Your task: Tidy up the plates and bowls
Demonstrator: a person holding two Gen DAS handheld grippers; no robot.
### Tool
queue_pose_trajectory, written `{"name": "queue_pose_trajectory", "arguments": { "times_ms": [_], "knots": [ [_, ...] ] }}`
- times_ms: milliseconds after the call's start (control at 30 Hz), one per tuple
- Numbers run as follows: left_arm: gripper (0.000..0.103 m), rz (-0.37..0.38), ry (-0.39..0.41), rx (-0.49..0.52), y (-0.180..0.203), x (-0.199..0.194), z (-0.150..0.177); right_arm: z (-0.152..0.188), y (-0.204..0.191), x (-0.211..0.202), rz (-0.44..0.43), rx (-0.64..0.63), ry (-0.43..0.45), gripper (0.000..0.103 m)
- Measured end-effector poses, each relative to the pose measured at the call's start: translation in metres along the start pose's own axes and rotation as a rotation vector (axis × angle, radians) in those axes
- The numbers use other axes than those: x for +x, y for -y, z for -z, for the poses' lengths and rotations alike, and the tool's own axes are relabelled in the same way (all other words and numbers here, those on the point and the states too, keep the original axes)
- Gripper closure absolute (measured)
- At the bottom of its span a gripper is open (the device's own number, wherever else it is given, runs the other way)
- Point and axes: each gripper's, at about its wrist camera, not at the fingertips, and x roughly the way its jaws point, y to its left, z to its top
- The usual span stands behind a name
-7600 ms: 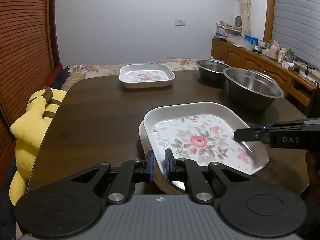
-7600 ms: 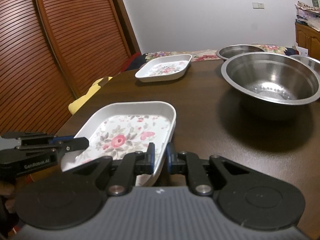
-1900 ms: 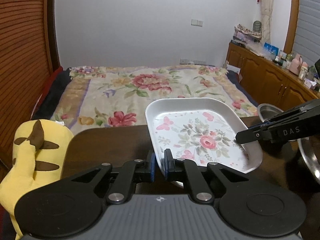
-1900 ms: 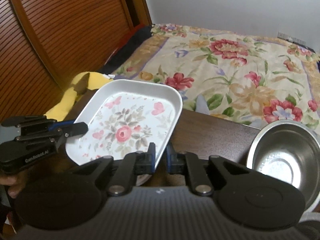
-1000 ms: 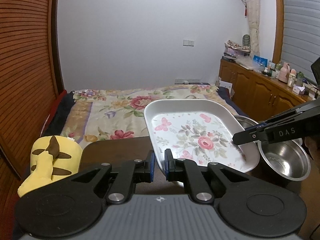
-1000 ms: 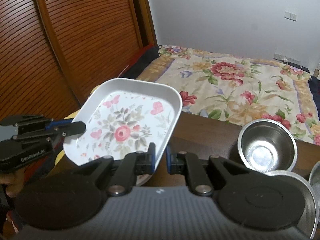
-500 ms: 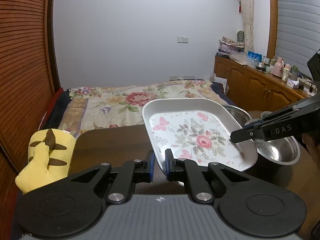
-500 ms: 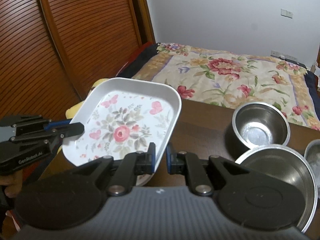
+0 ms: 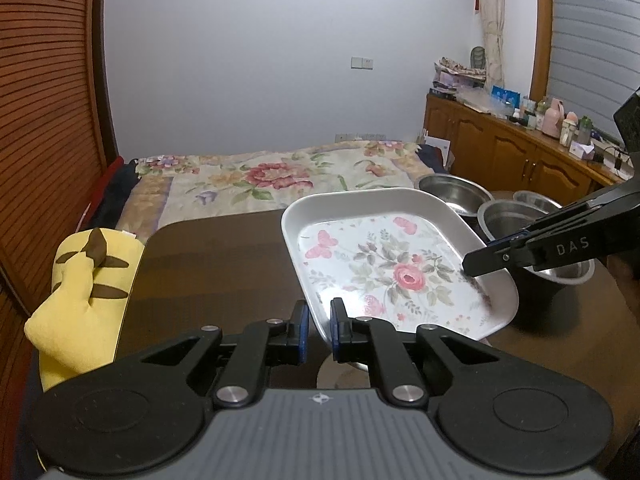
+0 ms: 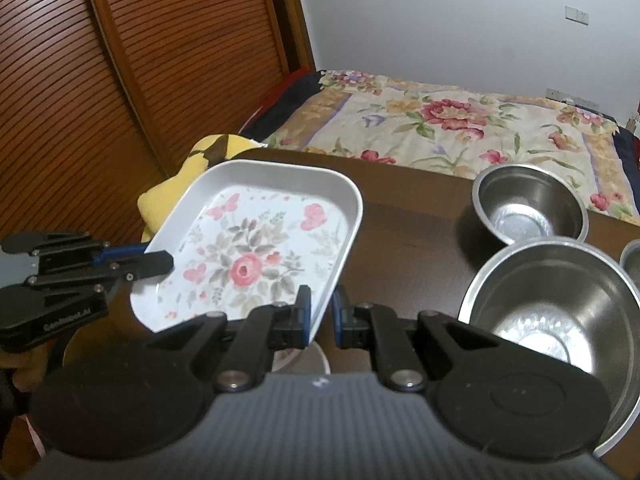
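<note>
A white floral plate [image 9: 384, 264] is held above the dark wooden table [image 9: 208, 264] by both grippers. My left gripper [image 9: 318, 330] is shut on its near left rim. My right gripper [image 10: 322, 316] is shut on its right rim, and shows in the left wrist view [image 9: 492, 256]. The plate [image 10: 256, 256] tilts slightly. Another white dish [image 10: 308, 360] lies partly hidden under it. Steel bowls stand to the right: a small one [image 10: 528, 208] and a large one [image 10: 552, 312].
A yellow plush toy [image 9: 80, 280] sits at the table's left edge. A bed with a floral cover [image 9: 272, 180] lies beyond the table. A wooden cabinet [image 9: 516, 152] with bottles lines the right wall. Slatted wooden doors [image 10: 120, 80] are on the left.
Both grippers carried the plate from the near end of the table to the far end. In the last second it has come lower and nearer the table and the steel bowls.
</note>
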Motion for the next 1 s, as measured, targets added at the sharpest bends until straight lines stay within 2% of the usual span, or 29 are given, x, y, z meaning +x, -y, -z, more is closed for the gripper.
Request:
{"name": "queue_pose_trajectory", "arguments": {
  "times_ms": [167, 600, 1000],
  "knots": [
    [0.091, -0.015, 0.011, 0.014, 0.004, -0.008, 0.009, 0.012, -0.004, -0.004, -0.015, -0.004, -0.003, 0.09],
    [0.091, 0.01, -0.008, -0.017, 0.007, -0.024, 0.035, 0.038, -0.01, -0.009, -0.048, -0.015, -0.011, 0.09],
    [0.091, 0.012, -0.035, -0.031, 0.015, -0.03, 0.058, 0.063, -0.021, -0.014, -0.024, -0.054, 0.022, 0.09]
  ]
}}
